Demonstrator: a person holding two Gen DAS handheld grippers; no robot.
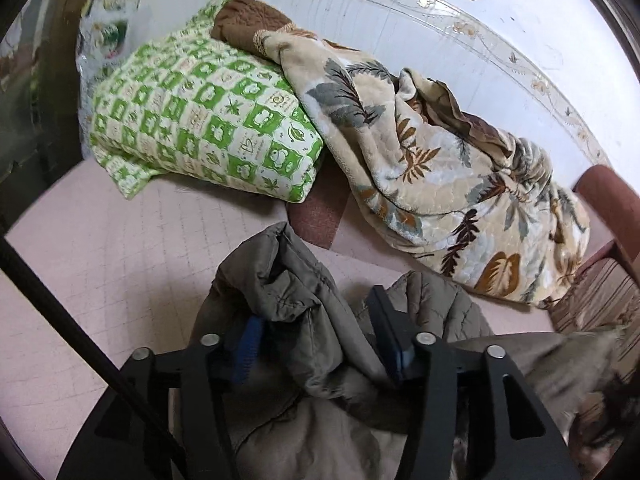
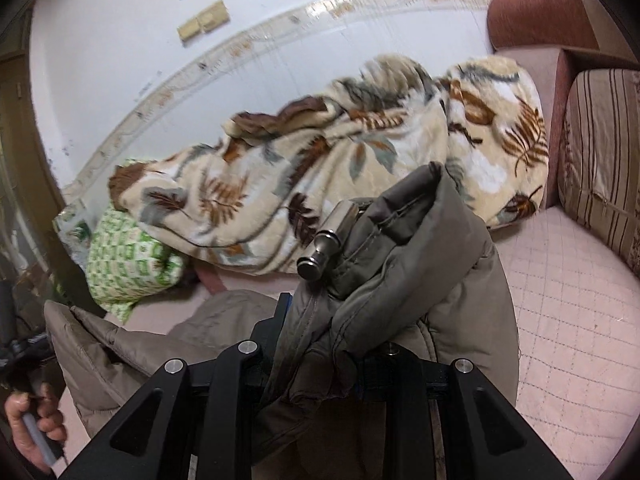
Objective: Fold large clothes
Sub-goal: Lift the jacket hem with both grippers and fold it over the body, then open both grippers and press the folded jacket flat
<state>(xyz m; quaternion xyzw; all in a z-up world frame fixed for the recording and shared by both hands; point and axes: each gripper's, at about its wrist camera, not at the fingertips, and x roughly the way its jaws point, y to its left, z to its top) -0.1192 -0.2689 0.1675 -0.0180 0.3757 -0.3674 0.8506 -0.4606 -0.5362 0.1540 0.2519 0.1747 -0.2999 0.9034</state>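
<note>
A grey-brown padded jacket (image 1: 304,320) lies bunched on the pink quilted cover (image 1: 100,264). My left gripper (image 1: 316,332) stands open around a thick fold of it; the blue pad (image 1: 246,344) and the right finger (image 1: 384,320) sit beside the cloth without squeezing it. In the right wrist view, my right gripper (image 2: 332,320) is shut on another bunch of the jacket (image 2: 400,264), which hides most of both fingers. A shiny metal toggle (image 2: 326,240) sticks out of that bunch. The jacket's far part (image 2: 120,344) trails to the left.
A folded green-checked quilt (image 1: 200,120) and a crumpled leaf-print blanket (image 1: 420,160) lie along the white wall, with a brown cloth (image 1: 248,24) on top. A striped cushion (image 2: 600,160) and red-brown armrest (image 2: 536,8) close the right side. A person's hand (image 2: 36,428) shows at lower left.
</note>
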